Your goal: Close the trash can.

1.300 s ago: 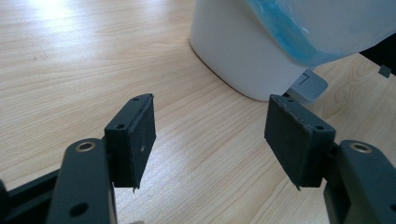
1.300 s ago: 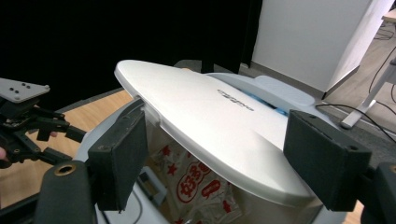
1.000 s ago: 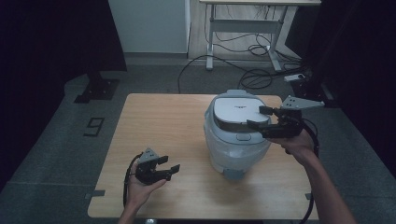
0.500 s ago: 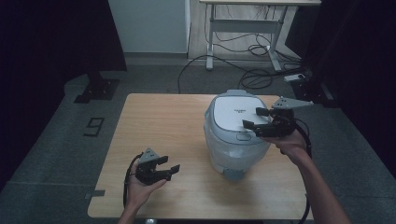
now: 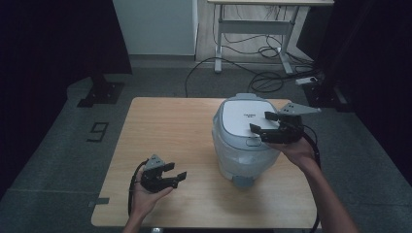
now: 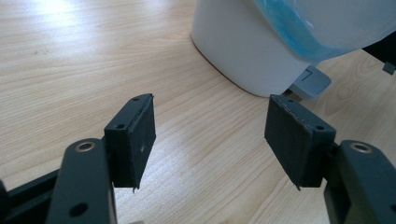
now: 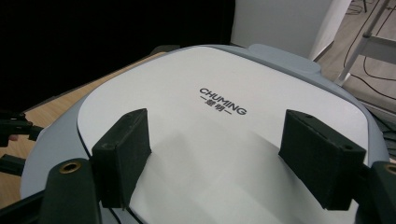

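Since the earlier shots the right gripper [image 5: 266, 124] had slid in from the cooker's right edge to sit over the lid, while the left one had basically stayed put near the front-left of the table.

Counting stuff, biggest first: one wooden table [image 5: 170, 126], one rice cooker [image 5: 243, 141], two grippers, two hands. The cooker stood on the right half of the table, white body wrapped in some clear bluish plastic film [image 6: 322, 28], with a grey-rimmed white lid [image 7: 224, 140] on top and a small grey latch [image 6: 312, 83] at the base of its front. Just one bit of writing I could actually read: "CHUMING" [image 7: 222, 101] printed in dark letters on the lid, with a smaller line under it too tiny to make out. Also a "9" [image 5: 98, 131] marked on the floor left of the table.

Right gripper hovered just above the lid, jaws spread wide with nothing between them; in its own view the two black pads [image 7: 123, 154] framed the logo. Couldn't tell if the pads touched the lid.

Left gripper [image 5: 171, 171] rested in the person's left hand [image 5: 145, 191] low over bare wood, well apart from the cooker, jaws also wide and empty.
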`<action>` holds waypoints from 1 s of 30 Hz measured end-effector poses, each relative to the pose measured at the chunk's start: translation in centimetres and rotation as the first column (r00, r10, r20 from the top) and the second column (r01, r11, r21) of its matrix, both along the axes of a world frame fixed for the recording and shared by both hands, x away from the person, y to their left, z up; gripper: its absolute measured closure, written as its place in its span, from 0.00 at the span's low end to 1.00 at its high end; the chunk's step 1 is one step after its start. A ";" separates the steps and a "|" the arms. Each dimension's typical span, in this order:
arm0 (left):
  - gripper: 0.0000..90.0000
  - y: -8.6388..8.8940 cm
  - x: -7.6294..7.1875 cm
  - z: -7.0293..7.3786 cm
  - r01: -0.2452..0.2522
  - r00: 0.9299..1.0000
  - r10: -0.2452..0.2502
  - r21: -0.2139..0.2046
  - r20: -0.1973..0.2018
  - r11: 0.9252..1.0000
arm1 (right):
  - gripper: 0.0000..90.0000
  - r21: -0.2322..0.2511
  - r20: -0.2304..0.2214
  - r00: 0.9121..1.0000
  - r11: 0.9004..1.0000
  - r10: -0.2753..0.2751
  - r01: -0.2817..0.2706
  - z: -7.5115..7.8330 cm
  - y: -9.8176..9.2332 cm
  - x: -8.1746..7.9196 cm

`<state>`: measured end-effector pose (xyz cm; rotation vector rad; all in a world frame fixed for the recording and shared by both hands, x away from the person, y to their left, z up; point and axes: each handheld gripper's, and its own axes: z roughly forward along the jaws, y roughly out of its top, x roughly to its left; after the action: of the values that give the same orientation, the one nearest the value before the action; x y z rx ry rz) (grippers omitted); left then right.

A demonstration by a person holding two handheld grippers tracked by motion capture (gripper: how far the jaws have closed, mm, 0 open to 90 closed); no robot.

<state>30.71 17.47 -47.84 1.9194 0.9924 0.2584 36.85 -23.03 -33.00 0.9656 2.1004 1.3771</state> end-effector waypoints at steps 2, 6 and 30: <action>0.38 0.0 0.0 0.0 0.000 1.000 0.000 0.000 0.000 1.000 | 0.27 -0.006 -0.002 1.000 1.000 -0.007 0.007 0.1 0.1 -0.1; 0.38 0.0 0.0 -0.1 -0.002 1.000 0.002 0.001 -0.001 1.000 | 0.29 -0.040 0.011 1.000 0.999 -0.012 0.013 0.0 0.3 -0.3; 0.37 0.4 0.2 -0.3 -0.012 1.000 0.012 0.000 -0.008 1.000 | 0.29 0.102 0.070 0.995 0.993 -0.074 0.067 -2.4 -5.0 -5.3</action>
<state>30.86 17.86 -48.16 1.9167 1.0091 0.2580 31.54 -28.06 -35.43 1.0027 1.9411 1.4710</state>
